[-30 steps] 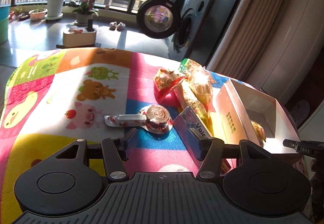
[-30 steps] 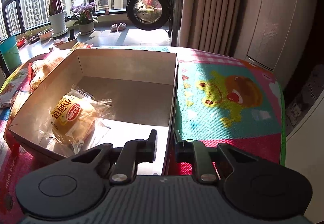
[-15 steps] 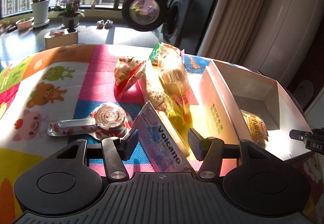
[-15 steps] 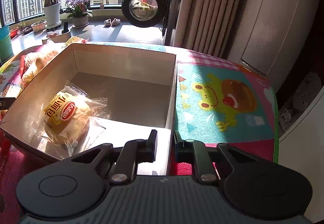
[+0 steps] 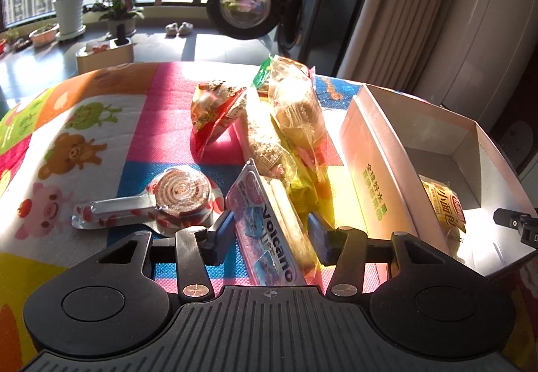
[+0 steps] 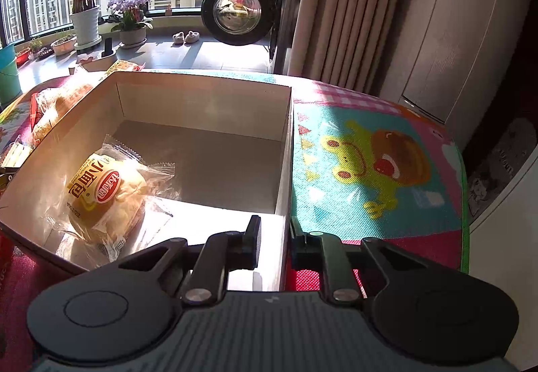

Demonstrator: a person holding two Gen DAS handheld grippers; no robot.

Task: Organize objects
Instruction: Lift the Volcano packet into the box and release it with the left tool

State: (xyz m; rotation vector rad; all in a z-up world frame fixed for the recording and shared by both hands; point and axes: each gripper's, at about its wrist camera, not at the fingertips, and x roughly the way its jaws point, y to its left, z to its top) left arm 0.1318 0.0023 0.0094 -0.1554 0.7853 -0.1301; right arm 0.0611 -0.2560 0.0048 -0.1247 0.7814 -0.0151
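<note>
A blue "Volcano" snack packet (image 5: 265, 224) lies tilted on the colourful mat, between the fingers of my left gripper (image 5: 270, 229), which is open and straddles it. Left of it lies a spiral lollipop (image 5: 181, 194). Behind are a red snack bag (image 5: 215, 110) and clear-wrapped bread packets (image 5: 292, 110). The white cardboard box (image 5: 380, 170) stands to the right with a wrapped bun (image 6: 104, 194) inside. My right gripper (image 6: 275, 237) is shut on the box's right wall (image 6: 284, 170), one finger inside and one outside.
The mat (image 6: 370, 163) shows a frog picture right of the box, and the table edge drops off beyond it. A washing machine with an open door (image 5: 238, 5), curtains (image 6: 336, 2) and potted plants (image 6: 85, 19) stand behind the table.
My left gripper has moved forward and right, so the Volcano packet now sits between its fingers, which have narrowed a little. The right gripper keeps its hold on the box wall.
</note>
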